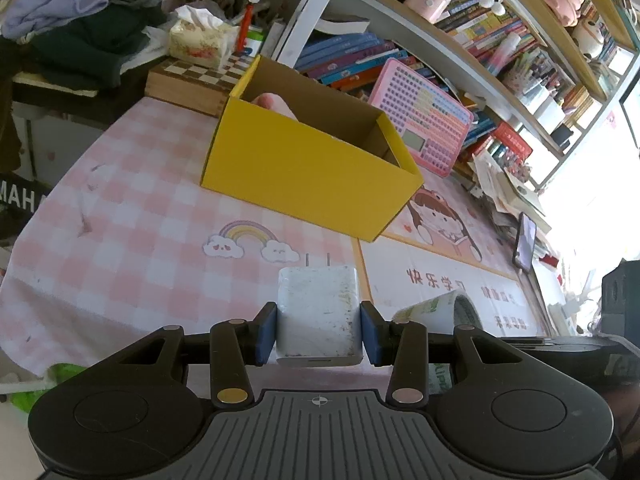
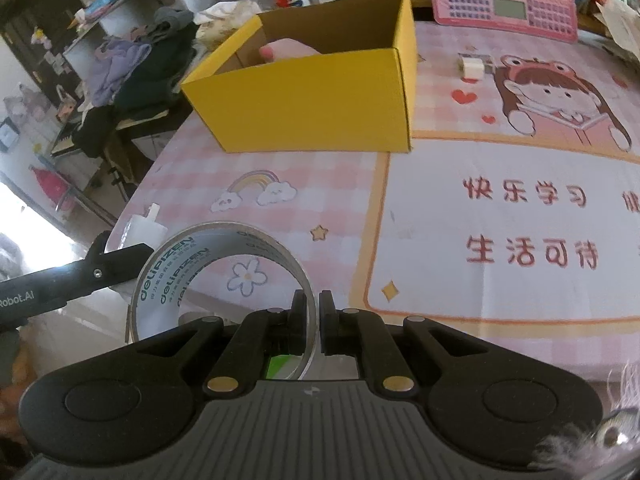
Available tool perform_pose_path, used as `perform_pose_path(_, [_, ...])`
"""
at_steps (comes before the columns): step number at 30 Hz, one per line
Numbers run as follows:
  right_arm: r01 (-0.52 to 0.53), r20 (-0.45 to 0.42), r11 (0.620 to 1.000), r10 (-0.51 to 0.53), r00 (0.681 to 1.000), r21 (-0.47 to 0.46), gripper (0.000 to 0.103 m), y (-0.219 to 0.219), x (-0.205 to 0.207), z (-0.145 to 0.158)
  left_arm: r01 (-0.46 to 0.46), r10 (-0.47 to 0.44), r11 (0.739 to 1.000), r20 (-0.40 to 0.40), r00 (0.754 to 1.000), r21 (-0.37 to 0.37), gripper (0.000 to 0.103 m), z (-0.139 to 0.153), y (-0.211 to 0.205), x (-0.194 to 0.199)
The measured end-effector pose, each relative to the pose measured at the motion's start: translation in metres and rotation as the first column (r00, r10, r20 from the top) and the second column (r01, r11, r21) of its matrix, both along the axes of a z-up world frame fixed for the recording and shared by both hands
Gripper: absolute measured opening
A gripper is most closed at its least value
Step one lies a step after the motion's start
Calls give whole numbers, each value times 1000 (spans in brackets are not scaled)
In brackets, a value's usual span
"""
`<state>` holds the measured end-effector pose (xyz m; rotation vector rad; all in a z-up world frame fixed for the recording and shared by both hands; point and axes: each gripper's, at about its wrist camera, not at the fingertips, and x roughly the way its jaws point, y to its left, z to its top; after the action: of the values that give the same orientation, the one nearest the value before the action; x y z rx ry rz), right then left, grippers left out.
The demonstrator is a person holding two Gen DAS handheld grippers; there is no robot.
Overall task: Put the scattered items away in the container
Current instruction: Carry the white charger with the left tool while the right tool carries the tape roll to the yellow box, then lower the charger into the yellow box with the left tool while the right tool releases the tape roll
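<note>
The left gripper (image 1: 318,330) has its fingers clamped on a white charger (image 1: 318,312) and the right gripper (image 2: 313,322) pinches the wall of a tape roll (image 2: 224,276), both above the table (image 2: 500,304), nearer than the open yellow box (image 1: 308,168), with a pink toy keyboard (image 1: 424,120) and books (image 1: 344,60) beyond it and a small white plug (image 2: 474,66) at far right.

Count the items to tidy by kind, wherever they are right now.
Charger: 1, in the left tongs
Tape roll: 1, in the right tongs
Small white block: 1, on the mat
Pink thing: 1, in the box
Total: 4
</note>
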<state>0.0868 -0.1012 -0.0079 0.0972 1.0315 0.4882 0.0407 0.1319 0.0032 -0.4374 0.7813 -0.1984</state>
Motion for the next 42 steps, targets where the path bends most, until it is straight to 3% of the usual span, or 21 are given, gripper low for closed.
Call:
perform_pose_path(13, [-94,88,996,95,992,-12,6,17,55,11,-63,63,998,26,998,22,41,9,11,48])
perform_pose_path(26, [-60,300,997,44,953,45,6,12,160,70,-68,54,994,170,984,80,41,50,2,141])
perform_pose_path(29, [-76,340,997,75,937,-12,6,21,187,70,-74,54,990,163,985,119,41,49,-4,170])
perform_pose_path(34, [-148,312,981,181,932,-127,6,51,233,48,-70,51,973,93,994,220,41,34,-14,215])
perform_pose_path(40, [-275,231,912,351,907,-306,6,87,272,16,-7,16,927,-20,1000,375,41,14,-34,253])
perform_pose_path(42, [-318,202,880,404,892,-351,6,95,278,9,9,12,921,-53,999,390,41,10,-37,260])
